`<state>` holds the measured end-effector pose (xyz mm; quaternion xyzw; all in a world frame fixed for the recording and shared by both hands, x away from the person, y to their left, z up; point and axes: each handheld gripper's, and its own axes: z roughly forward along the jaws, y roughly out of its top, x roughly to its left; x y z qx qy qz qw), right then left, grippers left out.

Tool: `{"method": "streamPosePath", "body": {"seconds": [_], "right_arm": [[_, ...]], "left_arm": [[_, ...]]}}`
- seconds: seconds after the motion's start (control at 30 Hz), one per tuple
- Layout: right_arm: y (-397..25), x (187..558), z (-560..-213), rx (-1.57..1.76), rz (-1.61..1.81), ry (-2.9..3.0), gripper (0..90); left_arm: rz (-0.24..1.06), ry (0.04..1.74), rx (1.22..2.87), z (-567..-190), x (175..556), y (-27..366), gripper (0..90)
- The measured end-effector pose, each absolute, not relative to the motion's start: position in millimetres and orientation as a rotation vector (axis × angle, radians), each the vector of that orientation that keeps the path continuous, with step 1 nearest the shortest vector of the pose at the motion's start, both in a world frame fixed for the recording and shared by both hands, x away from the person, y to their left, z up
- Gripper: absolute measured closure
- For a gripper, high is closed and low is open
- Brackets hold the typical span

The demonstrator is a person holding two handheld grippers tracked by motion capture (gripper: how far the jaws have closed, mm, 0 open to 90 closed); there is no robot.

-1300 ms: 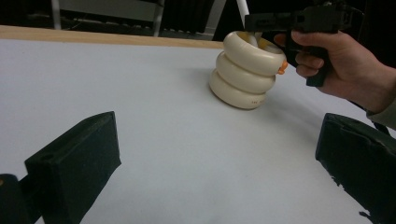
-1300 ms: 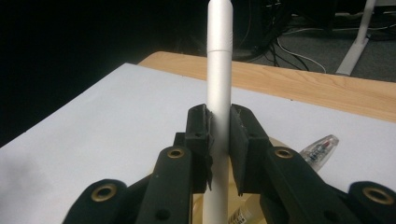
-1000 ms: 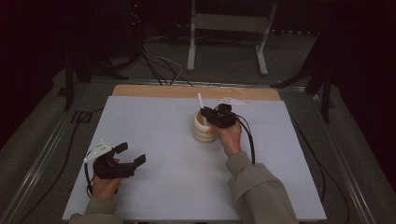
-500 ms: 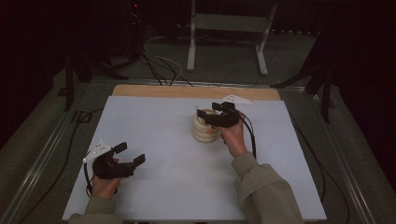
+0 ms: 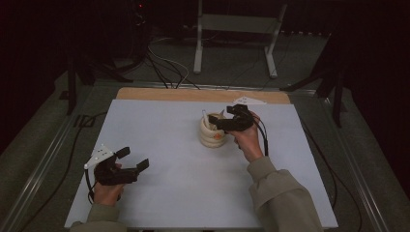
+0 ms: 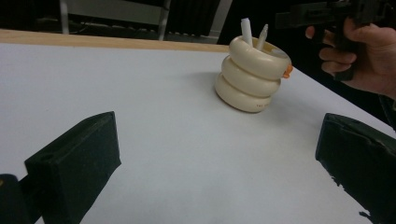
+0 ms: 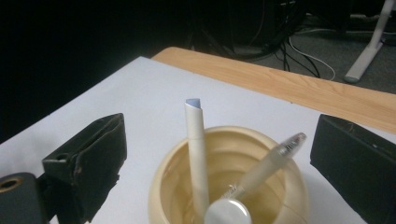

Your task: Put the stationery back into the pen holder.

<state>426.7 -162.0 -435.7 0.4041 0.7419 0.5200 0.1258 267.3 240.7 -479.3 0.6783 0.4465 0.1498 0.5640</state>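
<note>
1. From the high view: cream ribbed holder (image 5: 212, 134) stands on the white worktop (image 5: 193, 193), right of centre, nearer the far edge. Right gripper (image 5: 218, 123) hovers just above its rim. Left gripper (image 5: 131, 159) sits near the near-left corner, jaws spread, empty.
2. Left gripper view: holder (image 6: 252, 74) stands well beyond the spread jaws; two pens poke up.
3. Right gripper view: jaws spread wide, empty, above the holder (image 7: 289, 186); a white pen (image 7: 196, 154) and a clear pen (image 7: 266, 168) stand inside.
</note>
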Motion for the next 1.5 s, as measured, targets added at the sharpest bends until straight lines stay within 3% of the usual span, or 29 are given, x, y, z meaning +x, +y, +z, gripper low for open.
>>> {"method": "streamPosePath", "body": {"seconds": [0.9, 1.5], "right_arm": [[-193.6, 409.5, -422.3, 1.219, 1.243, 2.273, 0.0], [-219.2, 381.5, -435.9, 1.246, 1.254, 2.231, 0.0]], "left_arm": [[0.412, 1.066, 1.612, -474.2, 265.3, 244.4, 0.3], [0.429, 1.064, 1.59, -470.2, 262.5, 250.4, 0.3]]}}
